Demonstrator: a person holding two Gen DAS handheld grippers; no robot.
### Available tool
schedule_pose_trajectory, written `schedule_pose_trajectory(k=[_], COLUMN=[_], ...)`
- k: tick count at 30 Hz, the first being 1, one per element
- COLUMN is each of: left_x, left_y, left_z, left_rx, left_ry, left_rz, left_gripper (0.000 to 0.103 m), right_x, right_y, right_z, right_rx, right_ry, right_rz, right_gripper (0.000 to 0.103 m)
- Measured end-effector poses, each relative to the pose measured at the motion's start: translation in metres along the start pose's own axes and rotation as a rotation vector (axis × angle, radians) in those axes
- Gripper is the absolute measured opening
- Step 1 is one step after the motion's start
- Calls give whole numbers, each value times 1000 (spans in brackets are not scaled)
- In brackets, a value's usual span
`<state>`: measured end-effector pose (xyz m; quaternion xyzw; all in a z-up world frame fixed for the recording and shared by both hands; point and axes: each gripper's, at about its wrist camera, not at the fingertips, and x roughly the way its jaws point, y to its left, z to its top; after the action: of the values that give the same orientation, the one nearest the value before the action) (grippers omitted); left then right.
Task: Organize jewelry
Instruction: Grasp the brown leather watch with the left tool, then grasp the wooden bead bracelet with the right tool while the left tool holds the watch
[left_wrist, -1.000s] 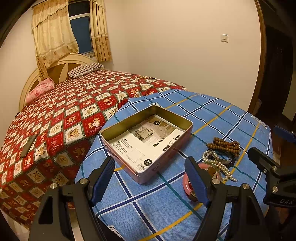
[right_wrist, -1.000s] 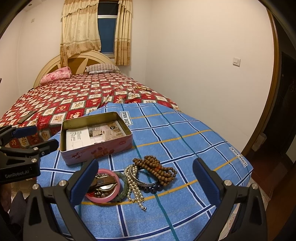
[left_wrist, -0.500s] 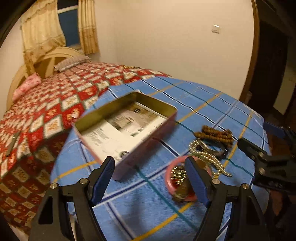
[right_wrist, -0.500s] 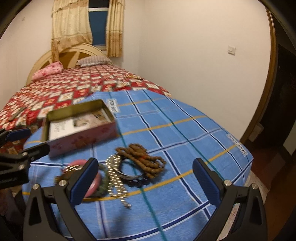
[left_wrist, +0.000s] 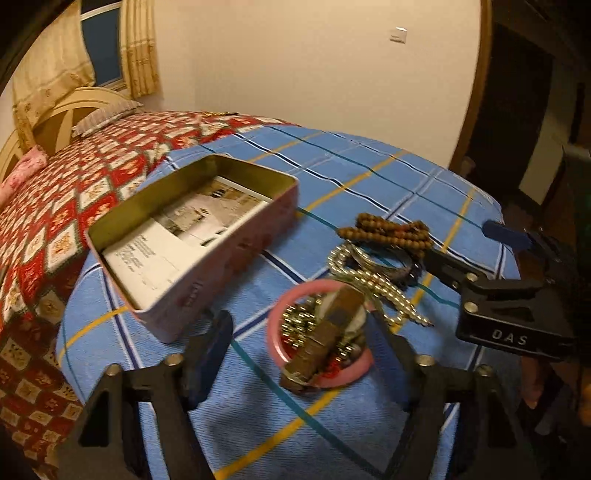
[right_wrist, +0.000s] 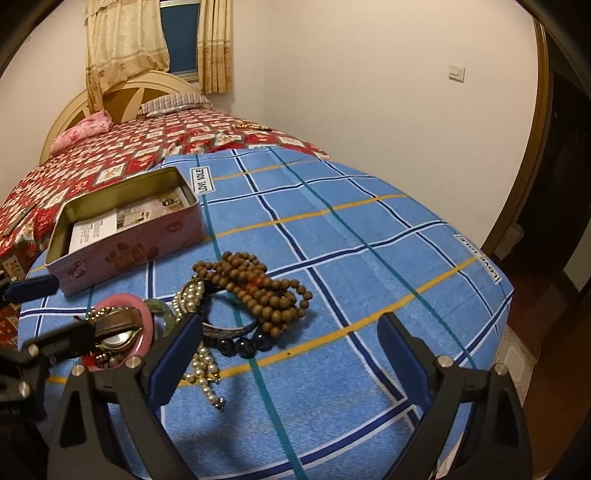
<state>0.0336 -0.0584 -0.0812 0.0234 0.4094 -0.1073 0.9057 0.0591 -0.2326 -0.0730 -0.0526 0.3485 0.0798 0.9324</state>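
An open pink tin box (left_wrist: 207, 236) with papers inside stands on the blue checked cloth (left_wrist: 369, 173). To its right lies a jewelry pile: a pink bangle (left_wrist: 319, 334) with a brown-strapped watch (left_wrist: 325, 339) across it, a pearl strand (left_wrist: 373, 280), and brown wooden beads (left_wrist: 388, 232). My left gripper (left_wrist: 299, 339) is open, its fingers on either side of the bangle and watch. My right gripper (right_wrist: 291, 354) is open just in front of the wooden beads (right_wrist: 258, 288) and a silver bangle (right_wrist: 229, 330). The tin box (right_wrist: 125, 229) shows at left.
The cloth (right_wrist: 369, 240) covers the end of a bed with a red patterned quilt (right_wrist: 110, 158). A green bangle (right_wrist: 162, 310) and dark beads (right_wrist: 243, 345) lie in the pile. The cloth's edge drops off at right to a wooden floor (right_wrist: 546, 369).
My left gripper has moved right and forward from in front of the tin box to straddle the pink bangle and watch. My right gripper has come closer to the beads.
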Motion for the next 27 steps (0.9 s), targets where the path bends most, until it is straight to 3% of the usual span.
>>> schedule_pose_trajectory(k=[2,4,6,9,27], left_x=[7,10,10,6,-18], left_y=[1,5,6,7,22], left_z=[-1,-3,-3,-3,12], left_rx=[-8,-32,-39,-40,-60], left_ry=[29,37,34,16,-74], left_rz=[-29,-65,-84,-108,-119], left_gripper=[47,42,23,17,17], right_x=[0,0,0,6,41], right_y=[0,-2,0,-1,10], right_z=[0,-1,0,0,21], right_rx=[-3,-1,0,5,-125], right_ry=[-1,0,1,6,35], right_rz=[1,2,0,0,60], right_gripper=[97,97,97,97,76])
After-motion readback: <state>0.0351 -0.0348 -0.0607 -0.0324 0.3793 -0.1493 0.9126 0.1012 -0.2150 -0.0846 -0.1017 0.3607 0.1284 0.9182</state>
